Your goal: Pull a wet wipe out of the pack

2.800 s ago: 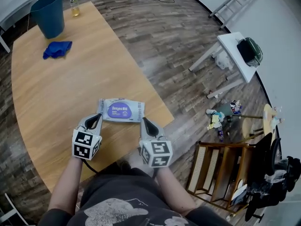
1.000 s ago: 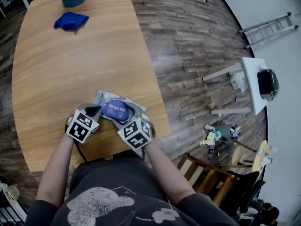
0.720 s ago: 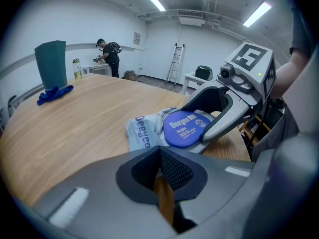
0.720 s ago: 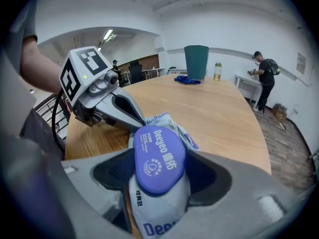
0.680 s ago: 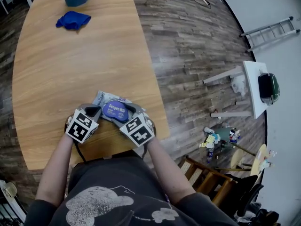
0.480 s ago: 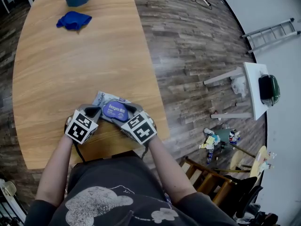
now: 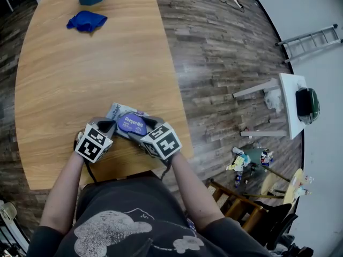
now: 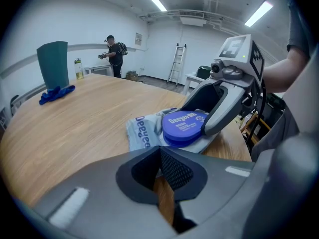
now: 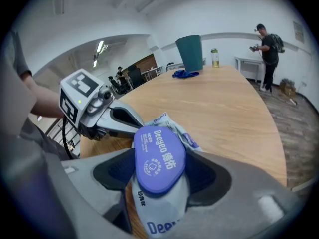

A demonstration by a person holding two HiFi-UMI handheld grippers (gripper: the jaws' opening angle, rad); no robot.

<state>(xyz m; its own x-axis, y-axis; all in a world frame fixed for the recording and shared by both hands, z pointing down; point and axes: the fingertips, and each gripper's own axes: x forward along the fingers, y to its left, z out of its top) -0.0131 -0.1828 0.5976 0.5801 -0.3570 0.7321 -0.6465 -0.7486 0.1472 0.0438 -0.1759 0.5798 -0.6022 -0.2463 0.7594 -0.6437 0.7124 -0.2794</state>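
My right gripper (image 9: 160, 167) is clamped on the pack (image 8: 143, 133). One jaw sits on each side of the purple lid (image 9: 158, 153), which is shut (its print faces my camera). The pack's near end runs down between the jaws.

My left gripper (image 8: 159, 152) is clenched on nothing. Its jaws meet at the tips, and only bare table (image 7: 80, 74) shows through the gap behind them. It hangs just beside the pack's near left corner, tips angled down at the wood. I cannot tell whether it touches the wrapper.

The pack is near the table's near right corner, close to the curved right edge. Both grippers come in from the near edge, the left at the pack's left end and the right across its middle. Their marker cubes are side by side, a little apart.

At the table's far end stand a teal bin (image 8: 52, 66) and a bottle (image 8: 78, 68), with a blue cloth (image 7: 86, 21) lying just in front of the bin. Beyond the table a person (image 8: 114, 54) stands with their back to me, and a ladder (image 8: 175, 63) stands near the far wall.
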